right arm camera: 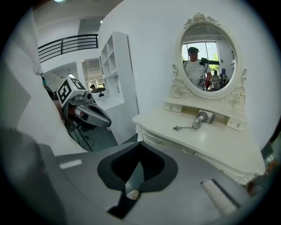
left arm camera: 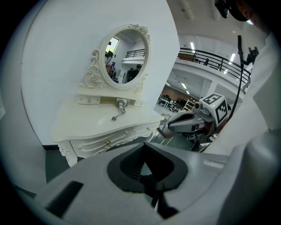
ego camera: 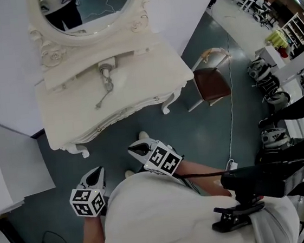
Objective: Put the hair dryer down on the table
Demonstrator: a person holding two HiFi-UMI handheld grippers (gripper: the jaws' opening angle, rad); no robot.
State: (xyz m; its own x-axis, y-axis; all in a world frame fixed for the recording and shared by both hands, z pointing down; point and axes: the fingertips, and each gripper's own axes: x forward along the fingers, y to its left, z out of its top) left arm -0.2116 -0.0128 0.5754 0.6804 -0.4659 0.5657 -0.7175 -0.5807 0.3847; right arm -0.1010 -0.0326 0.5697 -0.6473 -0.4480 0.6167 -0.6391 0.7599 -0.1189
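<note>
A chair (ego camera: 211, 82) with a brown seat and pale frame stands on the grey-green floor (ego camera: 197, 135). Up and left of the chair is an oval mirror (ego camera: 92, 8) in a carved cream frame. A white cord (ego camera: 232, 120) runs along the floor just right of the chair to a small white plug block (ego camera: 230, 165). Farther right of the chair stands white shelving (ego camera: 299, 28)

Your hair dryer (ego camera: 105, 73) lies on its side toward the back of the white table (ego camera: 148, 86), well ahead of your right fingers (ego camera: 140, 149) and left fingers (ego camera: 97, 176), touching neither. It is small and silver-grey. Its cord trails forward across the tabletop toward you, the plug lying flat, nearer your left fingers than your right
</note>
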